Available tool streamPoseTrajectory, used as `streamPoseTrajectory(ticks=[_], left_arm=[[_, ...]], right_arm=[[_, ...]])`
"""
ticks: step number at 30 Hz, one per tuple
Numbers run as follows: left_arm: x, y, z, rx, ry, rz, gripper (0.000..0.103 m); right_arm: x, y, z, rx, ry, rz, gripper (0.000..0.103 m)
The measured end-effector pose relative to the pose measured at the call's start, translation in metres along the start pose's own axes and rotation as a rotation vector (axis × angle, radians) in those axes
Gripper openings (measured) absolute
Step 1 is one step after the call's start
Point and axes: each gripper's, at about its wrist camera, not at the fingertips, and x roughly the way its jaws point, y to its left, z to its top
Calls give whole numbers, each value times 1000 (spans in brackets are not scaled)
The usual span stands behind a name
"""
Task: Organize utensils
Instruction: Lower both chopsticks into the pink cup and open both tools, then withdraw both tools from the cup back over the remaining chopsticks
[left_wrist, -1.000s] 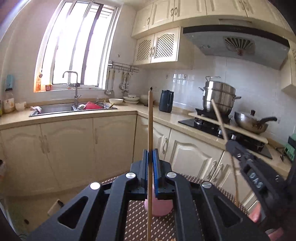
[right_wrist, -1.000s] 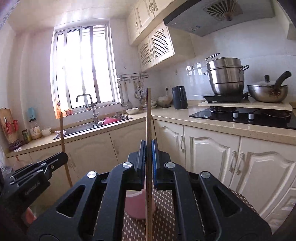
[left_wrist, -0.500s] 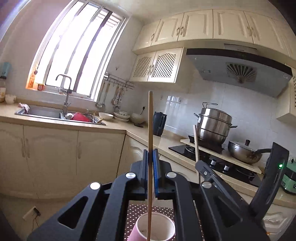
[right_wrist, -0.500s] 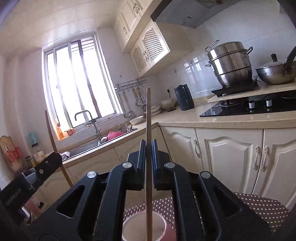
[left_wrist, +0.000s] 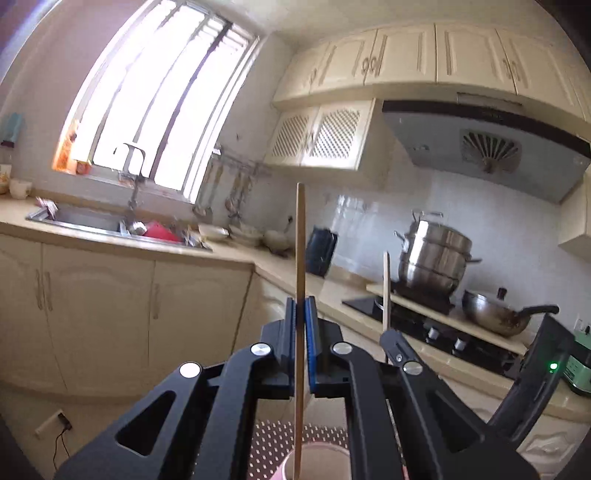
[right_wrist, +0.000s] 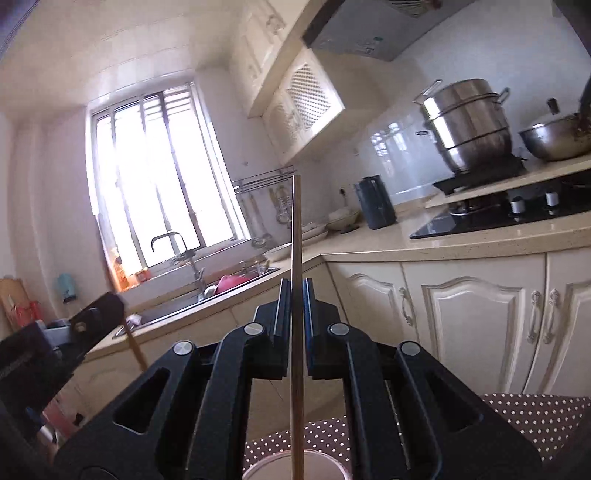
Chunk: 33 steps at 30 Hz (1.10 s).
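Left gripper (left_wrist: 302, 317): fingers closed tight on a wooden chopstick (left_wrist: 300, 258) held upright at centre frame, its lower end reaching the mouth of a pink cup (left_wrist: 314, 463) at the bottom edge, which stands on a dotted brown cloth (left_wrist: 273, 439). Right gripper (right_wrist: 294, 299): fingers likewise clamped on a second chopstick (right_wrist: 296, 240), upright at centre frame, its lower end at the rim of the same cup (right_wrist: 295, 467) at the bottom edge. In the left wrist view the right gripper sits lower right with its chopstick rising just right of centre; kitchen counter (right_wrist: 461, 240), sink (left_wrist: 85, 219) and stove (left_wrist: 424, 325) lie behind.
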Motion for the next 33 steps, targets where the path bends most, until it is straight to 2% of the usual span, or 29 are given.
streamPoseTrajectory(ticks=[10, 17, 21, 22, 25, 26, 28, 30, 32, 33], left_arm=[[17, 5, -29, 42, 111, -3, 6], [18, 9, -51, 76, 203, 11, 6], [17, 13, -61, 90, 240, 21, 7], [17, 15, -63, 92, 257, 23, 9], [14, 19, -67, 99, 279, 38, 25], [12, 21, -69, 103, 284, 48, 25], [8, 24, -71, 99, 292, 50, 25], [2, 26, -73, 104, 299, 55, 30], [-5, 25, -75, 111, 295, 62, 38], [-9, 25, -76, 115, 293, 63, 39]], right_arm=[[2, 0, -16, -65, 64, -16, 7], [-11, 0, -29, -174, 155, -28, 7], [-17, -4, -36, -180, 221, -27, 8], [-18, -5, -37, -176, 234, -28, 8], [-20, -9, -41, -187, 317, -42, 9], [-22, -10, -43, -192, 333, -46, 10], [-29, -13, -46, -202, 355, -79, 19], [-38, -17, -47, -187, 361, -91, 67], [-50, -21, -45, -162, 331, -91, 69], [-57, -21, -44, -165, 322, -104, 69]])
